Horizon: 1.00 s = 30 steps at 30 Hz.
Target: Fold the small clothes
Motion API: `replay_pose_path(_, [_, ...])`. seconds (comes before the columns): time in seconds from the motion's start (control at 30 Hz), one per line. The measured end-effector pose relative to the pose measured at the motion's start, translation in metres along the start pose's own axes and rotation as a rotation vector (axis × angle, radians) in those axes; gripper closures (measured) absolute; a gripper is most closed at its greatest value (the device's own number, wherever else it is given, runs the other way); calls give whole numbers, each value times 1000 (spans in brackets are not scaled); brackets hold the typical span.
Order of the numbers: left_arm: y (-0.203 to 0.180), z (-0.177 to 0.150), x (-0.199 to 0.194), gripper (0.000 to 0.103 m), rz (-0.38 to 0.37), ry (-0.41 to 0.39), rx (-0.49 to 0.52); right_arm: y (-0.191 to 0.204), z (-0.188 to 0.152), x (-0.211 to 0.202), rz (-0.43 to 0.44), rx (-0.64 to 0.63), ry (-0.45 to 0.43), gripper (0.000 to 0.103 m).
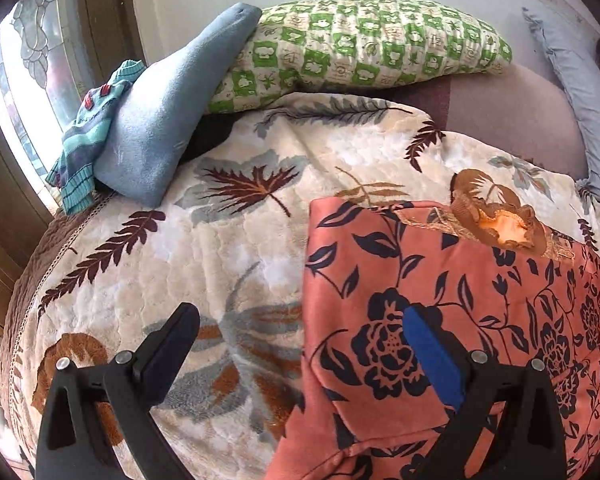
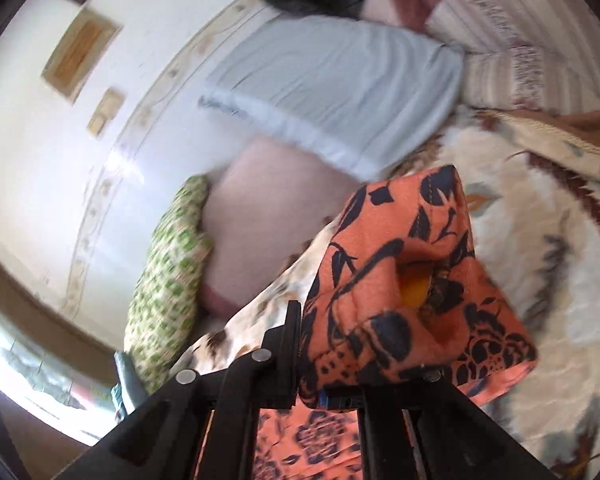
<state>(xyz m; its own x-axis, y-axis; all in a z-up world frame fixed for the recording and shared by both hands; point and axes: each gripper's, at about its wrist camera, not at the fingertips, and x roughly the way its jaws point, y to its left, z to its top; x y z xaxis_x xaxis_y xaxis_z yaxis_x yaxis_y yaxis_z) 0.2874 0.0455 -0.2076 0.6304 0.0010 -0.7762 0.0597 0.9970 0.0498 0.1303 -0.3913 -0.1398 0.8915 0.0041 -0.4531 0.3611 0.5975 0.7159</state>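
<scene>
While right gripper (image 2: 300, 344) clamps a raised fold of the orange floral garment (image 1: 440, 320), seemingly lifted off the leaf-print blanket (image 1: 220, 240), left gripper (image 1: 296, 344) hovers agape, empty.

Left gripper (image 1: 300, 332): black angular fingers, silver round screws, one blue pad (image 1: 432, 356); right gripper (image 2: 312, 364): matching black, silver-screwed.

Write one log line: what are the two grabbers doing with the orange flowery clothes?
left gripper: open, empty | right gripper: shut on orange floral garment, lifted | surface: leaf-print blanket
</scene>
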Motion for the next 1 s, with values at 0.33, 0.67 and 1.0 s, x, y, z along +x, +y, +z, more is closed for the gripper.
replay_pose_path(0.33, [100,2,1,2,83,-29,-157,157,-175,146,185,-208,341,96])
replay_pose_path(0.67, [128,-2,2,2,16,-17,-217,186,-273,203,205,-360,712,79])
replay_pose_path(1.0, [53,7,-6,2,-80,-35,-89,144,-220,126,243,-442,565,24])
